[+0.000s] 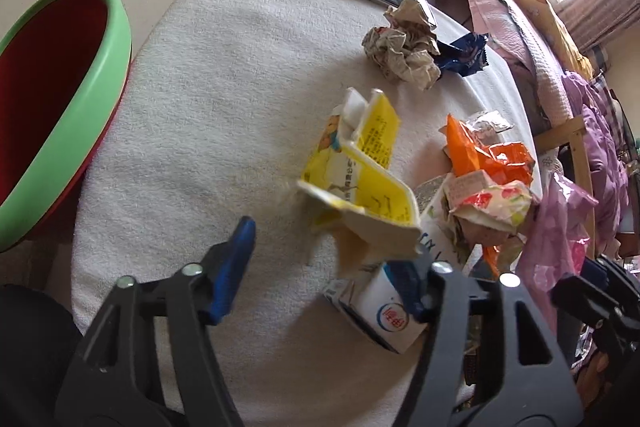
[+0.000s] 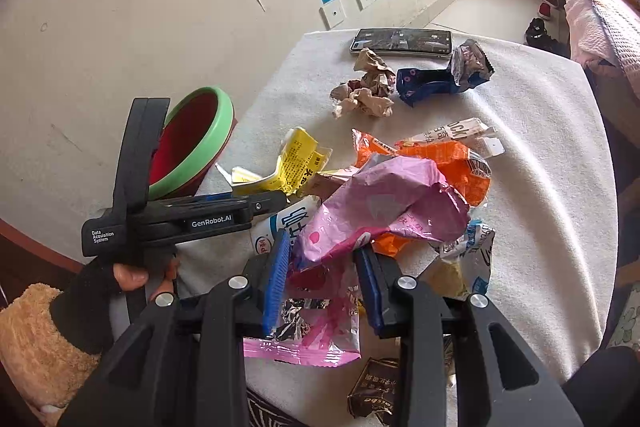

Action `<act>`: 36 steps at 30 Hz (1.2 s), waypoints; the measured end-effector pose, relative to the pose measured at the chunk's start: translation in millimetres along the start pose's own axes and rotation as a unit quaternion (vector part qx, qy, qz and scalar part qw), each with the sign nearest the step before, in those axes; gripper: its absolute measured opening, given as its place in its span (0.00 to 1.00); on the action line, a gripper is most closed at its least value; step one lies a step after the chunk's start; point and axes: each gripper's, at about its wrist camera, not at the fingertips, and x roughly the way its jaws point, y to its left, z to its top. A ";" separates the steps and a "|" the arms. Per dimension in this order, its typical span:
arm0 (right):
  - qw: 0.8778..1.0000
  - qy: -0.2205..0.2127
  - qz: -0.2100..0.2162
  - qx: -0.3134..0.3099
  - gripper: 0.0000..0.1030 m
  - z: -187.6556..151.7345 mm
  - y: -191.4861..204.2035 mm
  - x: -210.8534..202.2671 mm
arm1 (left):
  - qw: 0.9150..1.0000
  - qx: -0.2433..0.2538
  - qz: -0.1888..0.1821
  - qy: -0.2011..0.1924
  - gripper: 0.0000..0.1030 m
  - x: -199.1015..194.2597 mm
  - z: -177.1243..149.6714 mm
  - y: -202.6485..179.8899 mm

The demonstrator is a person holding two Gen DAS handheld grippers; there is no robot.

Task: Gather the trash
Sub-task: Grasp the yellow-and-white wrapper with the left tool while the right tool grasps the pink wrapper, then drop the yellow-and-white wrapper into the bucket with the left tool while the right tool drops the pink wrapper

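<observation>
The right gripper [image 2: 322, 281] has its blue pads closed partway around a pink wrapper [image 2: 372, 211], lifting it off the heap. The left gripper [image 1: 324, 271] stands wide open with nothing held, one pad against a yellow carton [image 1: 360, 167], probably lining up for it. The bin [image 1: 60, 115], green-rimmed and red inside, waits just off the desk [image 1: 200, 107] edge. Orange wrapper [image 2: 452, 163], crumpled paper [image 1: 404, 51] and a blue packet [image 2: 432, 83] remain; a phone [image 2: 402, 41] lies behind.

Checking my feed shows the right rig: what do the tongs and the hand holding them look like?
Both tongs, left and right, have black triangular frames with cut-outs, silver bolts and ribbed blue pads. White print reads "GenRobot.AI" and "Data Acquisition System". The hand wears a black fingerless glove.
</observation>
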 end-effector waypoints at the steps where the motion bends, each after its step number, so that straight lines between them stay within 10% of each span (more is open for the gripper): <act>1: 1.000 0.000 0.001 -0.001 0.32 -0.3 0.3 0.0 | 1.000 -0.003 -0.004 0.000 0.47 -0.1 0.1 1.0; 12: 1.000 -0.011 0.013 -0.010 0.32 2.3 6.7 -3.6 | 0.999 0.002 -0.006 -0.044 0.01 -27.7 3.8 -1.4; 18: 1.000 -0.017 0.015 -0.015 0.32 5.3 11.6 -8.0 | 0.998 -0.003 -0.004 -0.063 0.01 -44.4 3.5 1.6; 20: 1.000 -0.016 0.015 -0.014 0.32 5.3 11.7 -7.7 | 0.998 -0.011 -0.002 -0.068 0.07 -47.3 3.1 2.9; 23: 1.000 -0.013 0.013 -0.012 0.32 4.3 10.6 -7.2 | 0.996 -0.019 0.000 -0.087 0.46 -58.1 -0.8 5.6; 29: 1.000 -0.010 0.012 -0.002 0.32 4.5 7.3 -4.5 | 0.994 -0.003 0.003 -0.110 0.57 -70.5 6.2 1.4; 36: 1.000 -0.011 0.012 -0.002 0.32 2.2 7.6 -6.0 | 0.999 0.009 0.006 -0.036 0.62 -28.2 8.9 -14.5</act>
